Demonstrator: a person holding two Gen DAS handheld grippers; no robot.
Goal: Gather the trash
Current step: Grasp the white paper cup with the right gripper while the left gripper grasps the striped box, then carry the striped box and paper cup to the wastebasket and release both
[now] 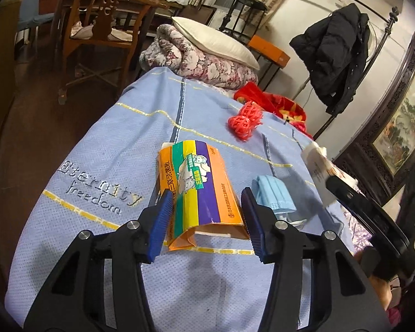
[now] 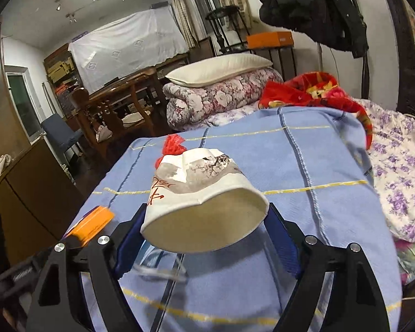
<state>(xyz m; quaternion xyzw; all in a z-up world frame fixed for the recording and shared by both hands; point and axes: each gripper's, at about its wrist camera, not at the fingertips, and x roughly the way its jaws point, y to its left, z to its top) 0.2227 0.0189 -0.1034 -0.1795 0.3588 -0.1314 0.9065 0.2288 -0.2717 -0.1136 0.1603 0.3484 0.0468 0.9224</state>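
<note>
An orange, green, yellow and purple carton [image 1: 199,191] lies on the blue bed cover [image 1: 102,144]. My left gripper [image 1: 204,221] is open, its blue pads on either side of the carton's near end. A blue face mask [image 1: 272,195] lies right of the carton, and a red net [image 1: 244,120] lies farther back. My right gripper [image 2: 204,229] is shut on a squashed white paper cup [image 2: 199,196] and holds it above the cover [image 2: 304,171]. The cup also shows in the left wrist view [image 1: 316,168]. The carton's corner shows in the right wrist view [image 2: 94,224].
A folded floral quilt [image 1: 207,61] with a white pillow [image 1: 215,38] lies at the bed's far end beside a red blanket [image 2: 312,91]. A wooden chair [image 1: 96,33] stands left of the bed. A black jacket [image 1: 337,52] hangs on a rack at right.
</note>
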